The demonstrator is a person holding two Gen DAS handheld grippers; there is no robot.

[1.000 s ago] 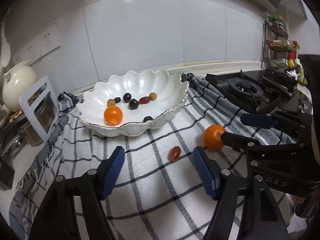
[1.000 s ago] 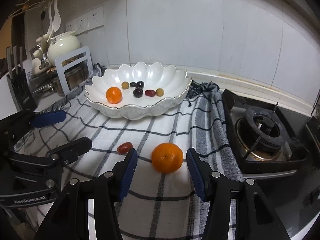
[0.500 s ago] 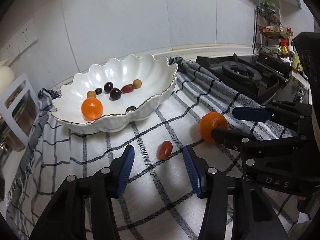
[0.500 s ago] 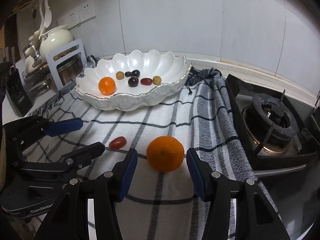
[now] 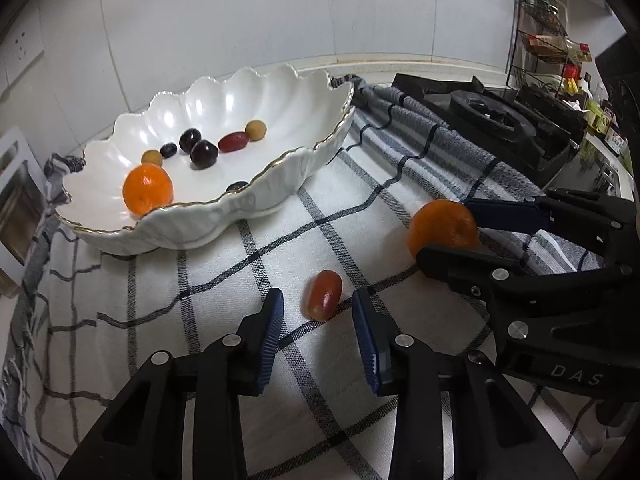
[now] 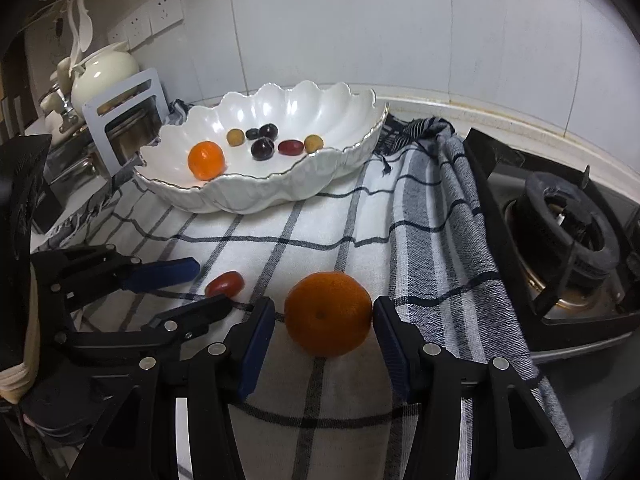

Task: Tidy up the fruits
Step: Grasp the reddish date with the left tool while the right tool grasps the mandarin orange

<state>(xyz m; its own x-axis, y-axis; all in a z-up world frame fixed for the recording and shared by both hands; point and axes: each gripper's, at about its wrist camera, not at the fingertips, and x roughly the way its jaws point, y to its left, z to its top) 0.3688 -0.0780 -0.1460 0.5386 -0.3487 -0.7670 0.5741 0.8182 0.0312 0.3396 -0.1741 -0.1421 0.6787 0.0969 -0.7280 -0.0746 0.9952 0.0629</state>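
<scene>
The small red oval grape (image 5: 323,295) lies at 12 o'clock between the pads of the left gripper (image 5: 318,320), long axis toward 1 o'clock. Its jaws are closing, narrow, not yet touching. The right gripper (image 6: 324,320) brackets the round orange mandarin (image 6: 328,313), half wide; contact unclear.

I see a checked cloth (image 6: 320,236) spread over the counter, white with dark lines. At 3 o'clock its gray striped edge bunches up against a black gas stove (image 6: 568,236). The stove has a round burner (image 5: 486,114) in the middle. At 10 o'clock a cream teapot (image 6: 106,70) sits beside a white metal stand (image 6: 128,118). Above them, at 11 o'clock, wall sockets (image 6: 146,24) are set in the white wall tiles (image 6: 400,20). White spoons (image 6: 82,20) hang near the teapot. In my left view, at 2 o'clock, a black wire rack (image 5: 548,46) holds small bottles and packets, too small for me to tell apart.
</scene>
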